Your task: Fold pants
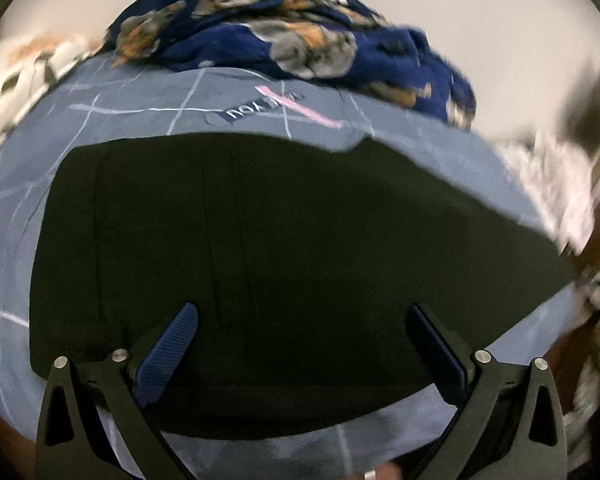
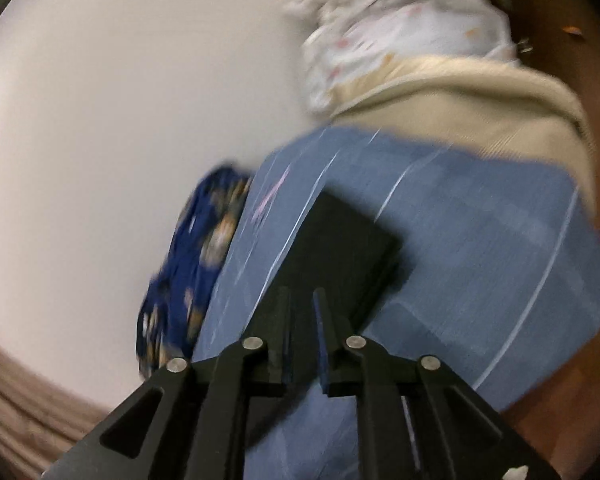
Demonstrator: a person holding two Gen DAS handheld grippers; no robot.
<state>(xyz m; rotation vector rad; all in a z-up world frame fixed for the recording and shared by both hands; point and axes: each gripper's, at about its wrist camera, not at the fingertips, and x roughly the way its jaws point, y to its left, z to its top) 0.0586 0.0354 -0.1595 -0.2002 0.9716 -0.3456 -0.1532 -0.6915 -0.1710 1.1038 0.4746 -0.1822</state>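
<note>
Folding looks complete: the black folded pants (image 1: 280, 272) lie squared on the blue-grey lined bedsheet (image 1: 140, 120). Left tongs (image 1: 300, 356) wide, empty; right tongs (image 2: 303, 320) narrow, empty. Next: withdraw.

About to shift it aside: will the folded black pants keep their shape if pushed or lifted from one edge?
The black pants lie as a flat stack of layers, so lifted by one edge they would probably droop and unfold. Pushed, they may drag and bunch the blue sheet, since both are soft cloth.

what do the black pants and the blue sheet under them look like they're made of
Black pants: matte woven or knit cloth, probably; no sheen, faint seam lines, folded flat.
Blue sheet: thin printed fabric, likely cotton; pale grid lines and soft wrinkles.
</note>
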